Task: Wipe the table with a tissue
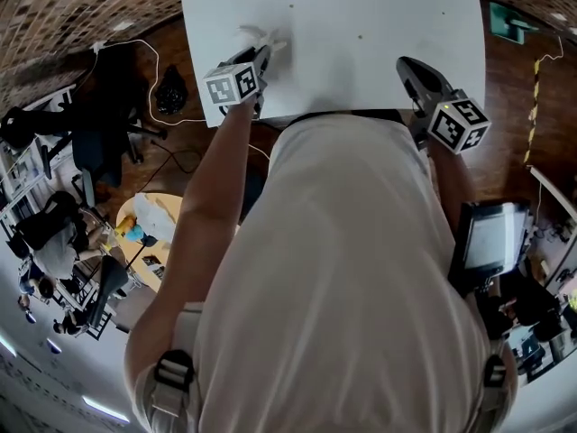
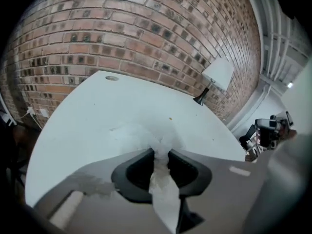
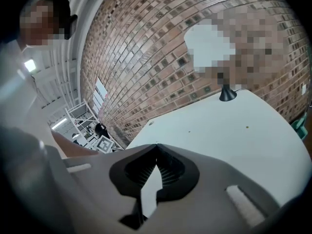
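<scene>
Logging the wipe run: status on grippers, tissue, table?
Left gripper shut on tissue, tissue spread against table. Right gripper shut, empty, by table's near edge. Lamp at far edge, nothing nearer in the way.

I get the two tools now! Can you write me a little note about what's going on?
Left tool: shut on the tissue, whose loose end lies spread on the white table, near the person's edge.
Right tool: shut, empty, at the table's near edge, further right.
Done: tissue gripped and down on the table; how much is wiped can't be told.
Left: wipe across the top; a small speck lies just ahead of the tissue.
</scene>
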A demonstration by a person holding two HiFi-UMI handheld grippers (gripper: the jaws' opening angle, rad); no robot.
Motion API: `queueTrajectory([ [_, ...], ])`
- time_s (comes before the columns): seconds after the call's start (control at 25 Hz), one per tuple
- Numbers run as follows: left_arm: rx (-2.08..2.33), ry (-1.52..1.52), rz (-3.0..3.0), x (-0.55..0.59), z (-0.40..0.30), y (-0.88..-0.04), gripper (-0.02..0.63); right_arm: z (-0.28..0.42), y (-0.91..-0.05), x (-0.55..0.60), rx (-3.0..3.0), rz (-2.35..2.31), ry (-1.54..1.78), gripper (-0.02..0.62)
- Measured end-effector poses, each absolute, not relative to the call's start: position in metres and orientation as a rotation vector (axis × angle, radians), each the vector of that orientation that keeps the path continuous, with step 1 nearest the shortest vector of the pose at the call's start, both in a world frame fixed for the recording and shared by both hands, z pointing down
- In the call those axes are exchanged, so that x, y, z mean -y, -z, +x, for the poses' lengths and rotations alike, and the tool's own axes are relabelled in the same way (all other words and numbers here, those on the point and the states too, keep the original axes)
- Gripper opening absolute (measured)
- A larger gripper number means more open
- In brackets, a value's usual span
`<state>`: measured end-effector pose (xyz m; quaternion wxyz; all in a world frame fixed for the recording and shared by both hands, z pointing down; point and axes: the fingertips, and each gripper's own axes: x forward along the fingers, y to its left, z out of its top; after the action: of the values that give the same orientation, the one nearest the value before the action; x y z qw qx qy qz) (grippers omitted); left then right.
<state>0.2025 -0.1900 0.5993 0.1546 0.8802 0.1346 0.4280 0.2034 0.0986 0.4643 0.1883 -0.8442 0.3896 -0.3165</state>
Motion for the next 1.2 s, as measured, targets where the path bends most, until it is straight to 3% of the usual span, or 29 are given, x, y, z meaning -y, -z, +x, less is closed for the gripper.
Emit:
queueTrajectory([
  [1.2,-0.564,-1.422,2.731,0.135,0.312,-0.601,0.089,0.211,-0.468,-0.159,-0.958,-2.396,0.908,0.008],
])
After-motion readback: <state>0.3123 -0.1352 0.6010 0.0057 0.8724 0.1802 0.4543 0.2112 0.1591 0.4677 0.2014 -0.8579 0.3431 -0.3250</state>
